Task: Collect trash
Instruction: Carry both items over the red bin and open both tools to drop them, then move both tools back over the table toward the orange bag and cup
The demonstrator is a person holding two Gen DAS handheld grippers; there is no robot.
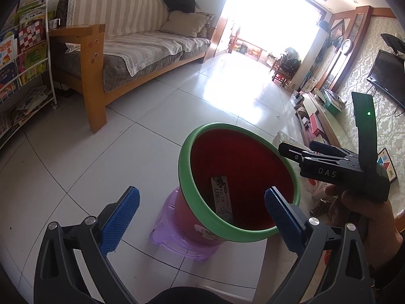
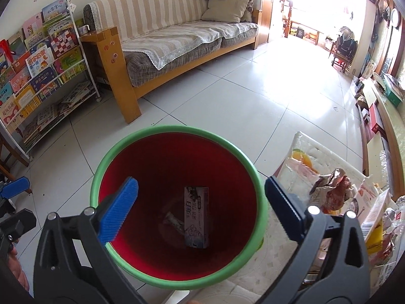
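Low in the centre of the right wrist view, the right claw point(image 2: 200, 210) hangs released over the red bin point(image 2: 177, 273) where a box point(image 2: 197, 216) lies on the bottom, while the left claw point(image 1: 202, 211) likewise gapes empty at the bin's green rim, the bin resting on a purple stool point(image 1: 177, 243).

From the left wrist we look down and forward, close over the red bin point(image 1: 240, 185) at lower centre, while from the right wrist we look almost straight into it point(image 2: 177, 202), both views sharing the sofa point(image 1: 131, 43) upper left.
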